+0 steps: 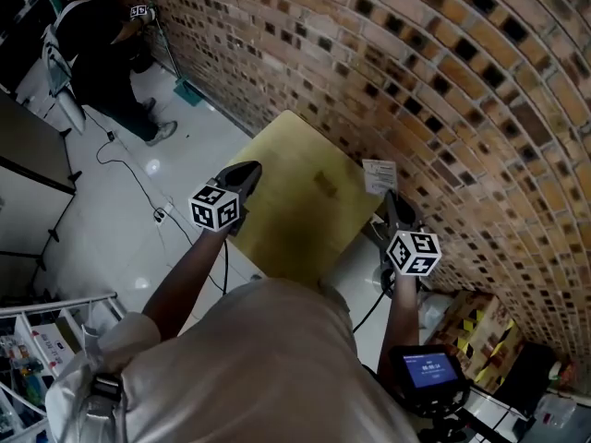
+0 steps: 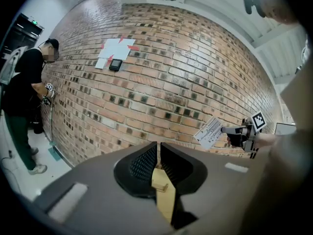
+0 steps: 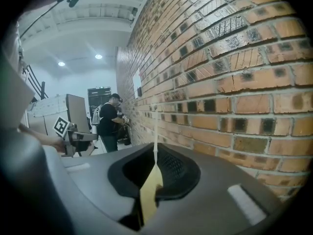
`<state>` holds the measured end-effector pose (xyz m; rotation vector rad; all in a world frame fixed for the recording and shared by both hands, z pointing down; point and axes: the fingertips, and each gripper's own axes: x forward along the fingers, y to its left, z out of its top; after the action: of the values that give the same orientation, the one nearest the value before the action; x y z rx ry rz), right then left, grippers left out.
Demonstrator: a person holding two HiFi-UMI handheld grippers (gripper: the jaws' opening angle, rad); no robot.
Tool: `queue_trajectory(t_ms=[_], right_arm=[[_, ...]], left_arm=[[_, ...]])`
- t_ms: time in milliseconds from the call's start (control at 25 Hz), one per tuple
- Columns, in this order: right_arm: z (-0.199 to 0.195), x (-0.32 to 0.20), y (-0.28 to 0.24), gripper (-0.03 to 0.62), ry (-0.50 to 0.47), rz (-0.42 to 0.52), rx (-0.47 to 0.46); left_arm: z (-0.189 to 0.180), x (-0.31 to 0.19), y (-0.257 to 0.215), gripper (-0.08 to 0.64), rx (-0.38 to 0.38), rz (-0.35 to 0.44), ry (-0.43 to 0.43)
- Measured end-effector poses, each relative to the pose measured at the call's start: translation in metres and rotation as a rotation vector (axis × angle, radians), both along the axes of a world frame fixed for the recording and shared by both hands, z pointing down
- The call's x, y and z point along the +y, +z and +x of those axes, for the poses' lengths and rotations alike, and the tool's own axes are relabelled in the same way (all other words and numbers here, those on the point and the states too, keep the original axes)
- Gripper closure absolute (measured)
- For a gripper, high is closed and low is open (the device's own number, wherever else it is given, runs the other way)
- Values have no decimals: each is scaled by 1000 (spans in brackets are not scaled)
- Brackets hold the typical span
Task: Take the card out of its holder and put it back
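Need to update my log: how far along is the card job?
Done: the card is out, free of any holder. In hand: the right claw pinches it in the air beside the brick wall, near the table. Left: sliding it back; no holder is clearly visible.

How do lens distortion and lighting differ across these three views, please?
Head view: the wide lens bows the brick wall into an arc, and the table darkens at its near edge. Left gripper view: black vignette at the corners, yet the card is sharp enough to show print. Right gripper view: two ceiling lights glare, and the card shows edge-on as a thin pale line.
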<state>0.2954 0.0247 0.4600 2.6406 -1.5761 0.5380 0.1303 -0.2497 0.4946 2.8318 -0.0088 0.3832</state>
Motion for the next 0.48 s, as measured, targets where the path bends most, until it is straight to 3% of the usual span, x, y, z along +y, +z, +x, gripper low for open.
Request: queue_trajectory(t_ms=[200, 480], right_arm=[[-2, 3, 0, 578, 11, 4, -3], [4, 4, 5, 578, 5, 5, -15]], left_arm=[[-2, 3, 6, 531, -17, 0, 9], [5, 5, 8, 464, -29, -14, 17]])
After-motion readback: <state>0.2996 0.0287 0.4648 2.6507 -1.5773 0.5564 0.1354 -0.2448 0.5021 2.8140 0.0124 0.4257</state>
